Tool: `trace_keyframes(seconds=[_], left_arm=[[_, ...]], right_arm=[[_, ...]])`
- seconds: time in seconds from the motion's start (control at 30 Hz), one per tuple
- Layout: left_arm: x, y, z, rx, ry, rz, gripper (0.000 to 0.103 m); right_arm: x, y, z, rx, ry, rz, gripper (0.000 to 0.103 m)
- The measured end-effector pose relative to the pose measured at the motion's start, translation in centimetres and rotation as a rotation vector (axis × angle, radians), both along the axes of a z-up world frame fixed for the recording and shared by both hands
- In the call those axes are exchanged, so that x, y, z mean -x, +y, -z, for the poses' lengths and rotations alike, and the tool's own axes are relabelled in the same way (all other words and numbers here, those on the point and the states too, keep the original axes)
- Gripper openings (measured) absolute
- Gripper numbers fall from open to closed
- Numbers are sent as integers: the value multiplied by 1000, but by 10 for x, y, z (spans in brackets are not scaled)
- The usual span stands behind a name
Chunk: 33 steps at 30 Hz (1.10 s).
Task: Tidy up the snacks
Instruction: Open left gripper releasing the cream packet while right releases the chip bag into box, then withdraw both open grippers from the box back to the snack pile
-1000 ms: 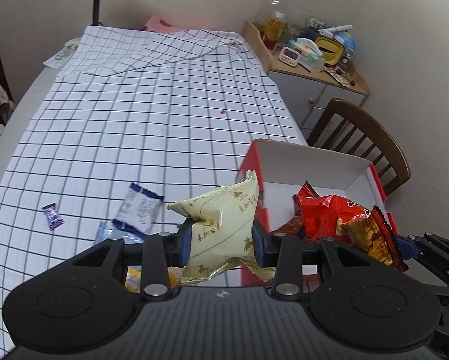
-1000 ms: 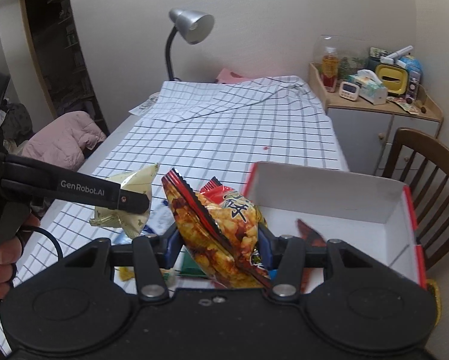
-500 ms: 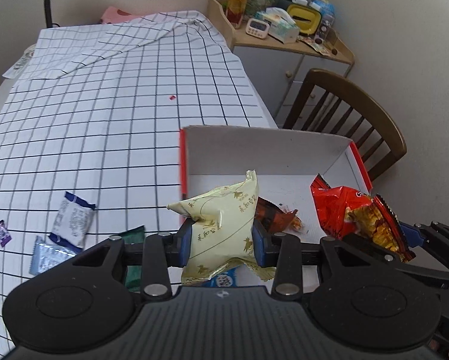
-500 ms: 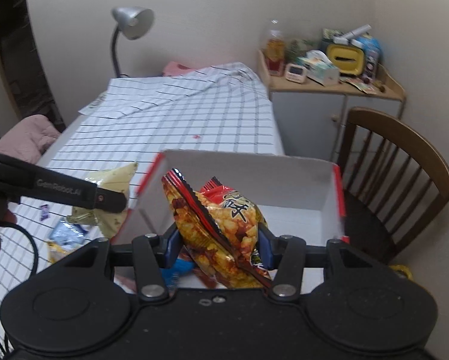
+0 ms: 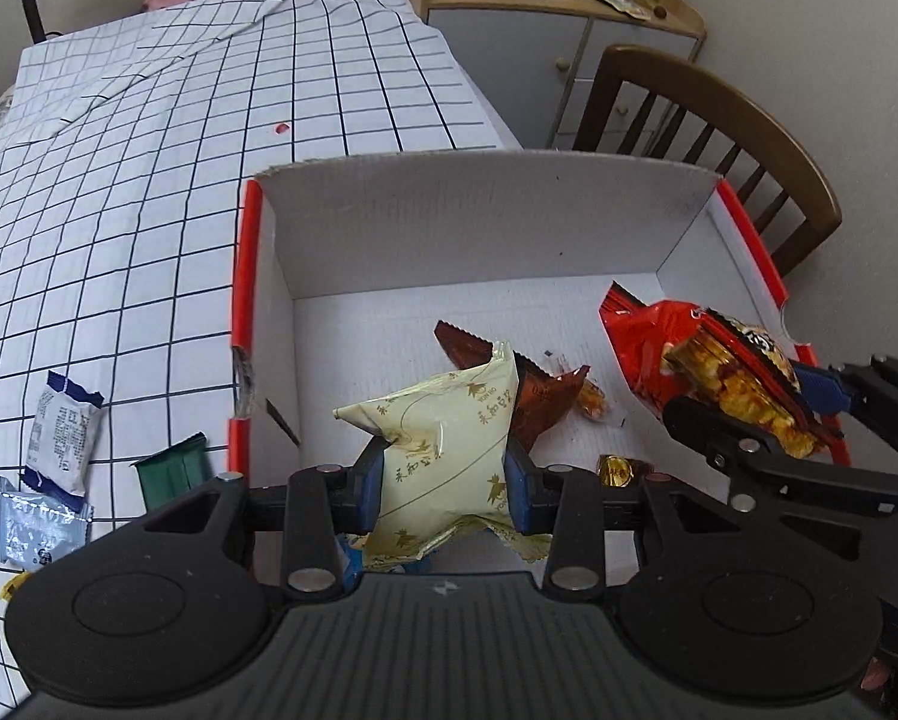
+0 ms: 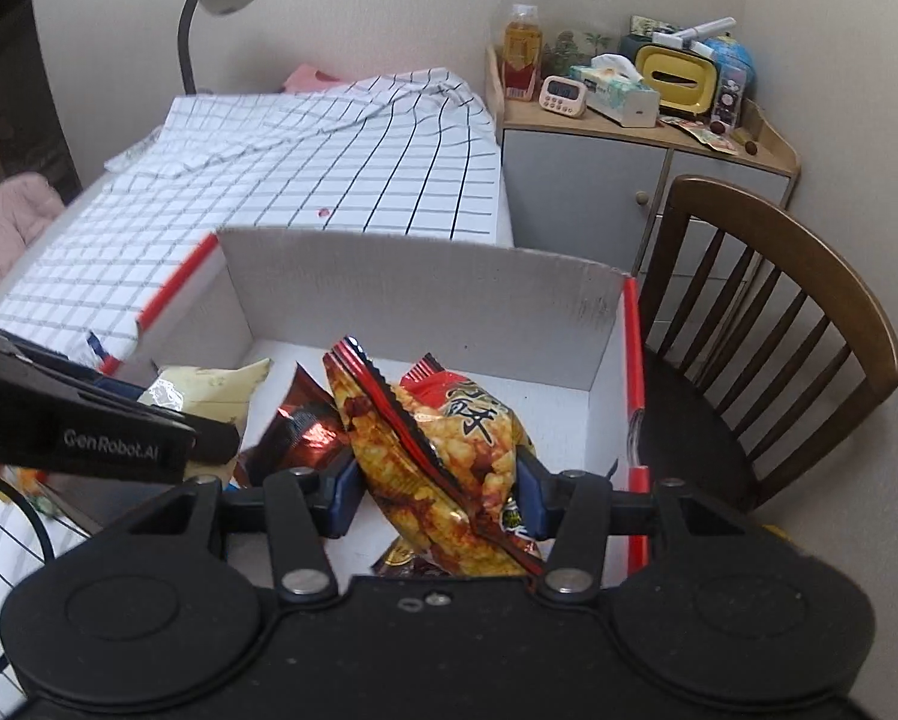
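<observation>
Snacks pinched between both jaws: cream packet point(image 5: 443, 456), red bag point(image 6: 443, 468).

Loose packets point(image 5: 62, 441) left of box point(image 5: 484, 222)

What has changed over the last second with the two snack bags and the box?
Both grippers carried their bags from over the tablecloth to above the open box. The left gripper stays shut on the pale yellow bag, the right gripper on the red bag; neither has let go. The brown packet in the box and the small packets on the tablecloth lie as before.
</observation>
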<state>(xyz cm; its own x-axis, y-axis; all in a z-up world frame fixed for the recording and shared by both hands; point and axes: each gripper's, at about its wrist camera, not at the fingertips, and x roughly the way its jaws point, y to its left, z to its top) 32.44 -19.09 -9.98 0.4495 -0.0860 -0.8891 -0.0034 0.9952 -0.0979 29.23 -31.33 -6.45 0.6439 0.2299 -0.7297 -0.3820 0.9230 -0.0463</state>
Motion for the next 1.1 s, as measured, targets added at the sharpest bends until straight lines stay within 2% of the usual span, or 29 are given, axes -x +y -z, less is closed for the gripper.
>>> trace_keyframes(seconds=[0.13,0.5,0.6,0.67,0.73,0.83,0.9,1.0,1.1], left_arm=[[-3,-3,10,-12,15,-1,39],[-7,-4,28,-36,50,-8,39],[-7,-4,28,-36,48,-5,39],[-6,-4,27,-33,50,-5,39],[-4,-4,26,-33,49,-4,40],[0,-5,20,-30,35,8,45],[4,-6,14,-24,19,9,55],[10,-3,6,-14,-1,8,57],[16,1,-4,0,-20,0,57]], right_arm=[[-5,4,11,57,1,-7,49],[-9,2,24,41,48,0,51],[-8,1,24,32,59,-1,53],[-6,0,22,21,62,3,60],[-4,-2,18,2,60,2,62],[0,-4,12,-19,57,2,64],[4,-4,8,-31,55,-4,65],[10,-4,0,-45,45,-4,67],[16,-6,-9,-70,32,0,74]])
